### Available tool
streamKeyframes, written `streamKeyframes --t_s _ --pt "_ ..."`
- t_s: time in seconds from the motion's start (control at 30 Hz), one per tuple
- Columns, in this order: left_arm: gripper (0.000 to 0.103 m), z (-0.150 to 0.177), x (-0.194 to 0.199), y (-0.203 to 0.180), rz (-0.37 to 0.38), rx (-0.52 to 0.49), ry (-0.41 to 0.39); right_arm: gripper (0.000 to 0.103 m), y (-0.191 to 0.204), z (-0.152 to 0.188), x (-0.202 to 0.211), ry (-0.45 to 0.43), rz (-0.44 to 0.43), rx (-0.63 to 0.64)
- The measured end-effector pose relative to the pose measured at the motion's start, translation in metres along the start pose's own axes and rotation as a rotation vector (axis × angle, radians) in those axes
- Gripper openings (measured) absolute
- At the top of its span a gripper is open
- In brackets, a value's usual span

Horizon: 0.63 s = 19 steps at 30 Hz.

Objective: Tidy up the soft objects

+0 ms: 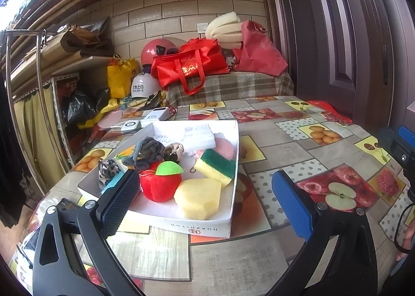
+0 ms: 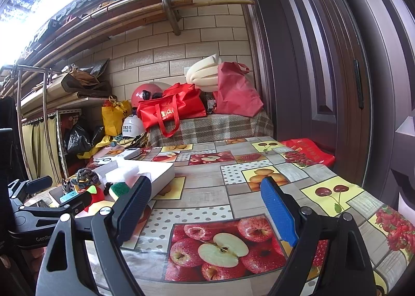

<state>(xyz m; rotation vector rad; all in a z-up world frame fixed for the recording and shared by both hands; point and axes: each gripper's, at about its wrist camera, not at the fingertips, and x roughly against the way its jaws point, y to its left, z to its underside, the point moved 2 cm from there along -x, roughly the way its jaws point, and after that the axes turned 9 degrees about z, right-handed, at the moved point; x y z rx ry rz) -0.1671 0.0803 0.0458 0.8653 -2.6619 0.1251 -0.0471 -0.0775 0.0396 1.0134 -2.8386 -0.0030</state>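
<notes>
A shallow white box [image 1: 181,226] on the fruit-print table holds soft things: a red plush apple [image 1: 159,184], a pale yellow sponge block [image 1: 198,197], a green-and-yellow scouring sponge [image 1: 216,166], a pink pad [image 1: 225,148], a white cloth [image 1: 198,136] and knotted grey rope [image 1: 150,150]. My left gripper [image 1: 207,187] stands open, its left finger over the box's near left corner, nothing between the pads. My right gripper [image 2: 207,200] is open above bare table right of the box [image 2: 160,175], holding nothing. The left gripper [image 2: 75,197] shows at the far left of the right wrist view.
White chargers [image 1: 153,116] lie behind the box. Beyond the table a plaid-covered bench [image 1: 228,83] carries red bags [image 1: 192,65], helmets and rolled foam. A dark door [image 1: 337,36] stands to the right, shelves and a metal rack [image 1: 41,103] to the left. A red bag [image 2: 308,153] lies at the table's right edge.
</notes>
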Motion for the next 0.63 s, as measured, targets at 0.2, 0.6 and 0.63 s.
streamKeyframes --t_s 0.2,0.6,0.63 --pt "0.103 0.0002 -0.0009 -0.0002 0.0 0.002 0.004 0.087 -0.0009 -0.0004 -0.0008 0.001 -0.002 -0.004" --pt "0.103 0.002 -0.0049 0.0012 0.011 0.01 0.014 0.087 -0.0011 -0.0003 -0.0008 0.001 -0.003 -0.004" --pt "0.103 0.002 -0.005 0.0016 0.008 0.012 0.017 0.087 -0.0012 -0.0004 -0.0009 0.001 -0.003 -0.004"
